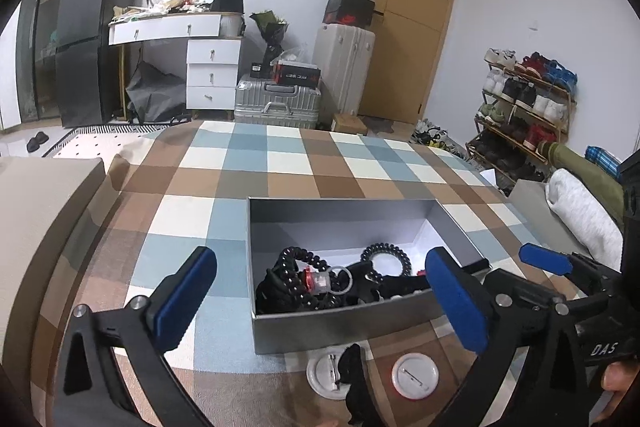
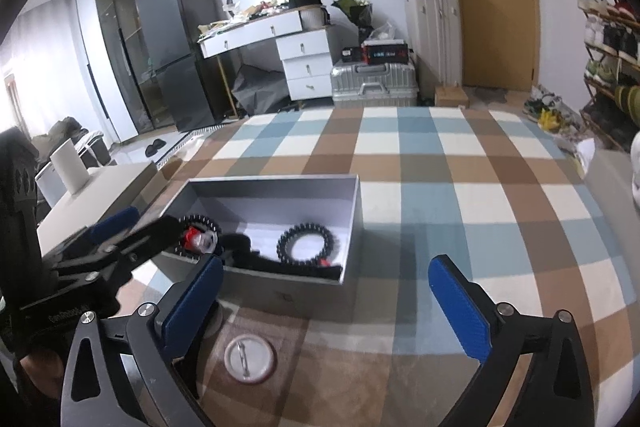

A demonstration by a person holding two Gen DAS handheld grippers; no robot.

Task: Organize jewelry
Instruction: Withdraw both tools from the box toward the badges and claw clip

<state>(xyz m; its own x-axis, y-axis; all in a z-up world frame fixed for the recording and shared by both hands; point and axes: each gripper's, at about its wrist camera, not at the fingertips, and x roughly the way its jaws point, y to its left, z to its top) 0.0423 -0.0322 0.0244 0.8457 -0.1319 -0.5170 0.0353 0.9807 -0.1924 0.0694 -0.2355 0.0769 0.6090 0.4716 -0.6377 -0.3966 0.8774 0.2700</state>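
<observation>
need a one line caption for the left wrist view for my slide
Open left claw poised over a grey box of dark bracelets, two white pin badges lying outside on the checked cloth.

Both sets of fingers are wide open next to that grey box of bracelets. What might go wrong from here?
Two round pin badges lie face down in front of the grey box; flat ones like that may slip out from between the fingers. The black beaded bracelets in the box are piled together, so adding more could tangle them. The right gripper hovers close to the box and could nudge it.
</observation>
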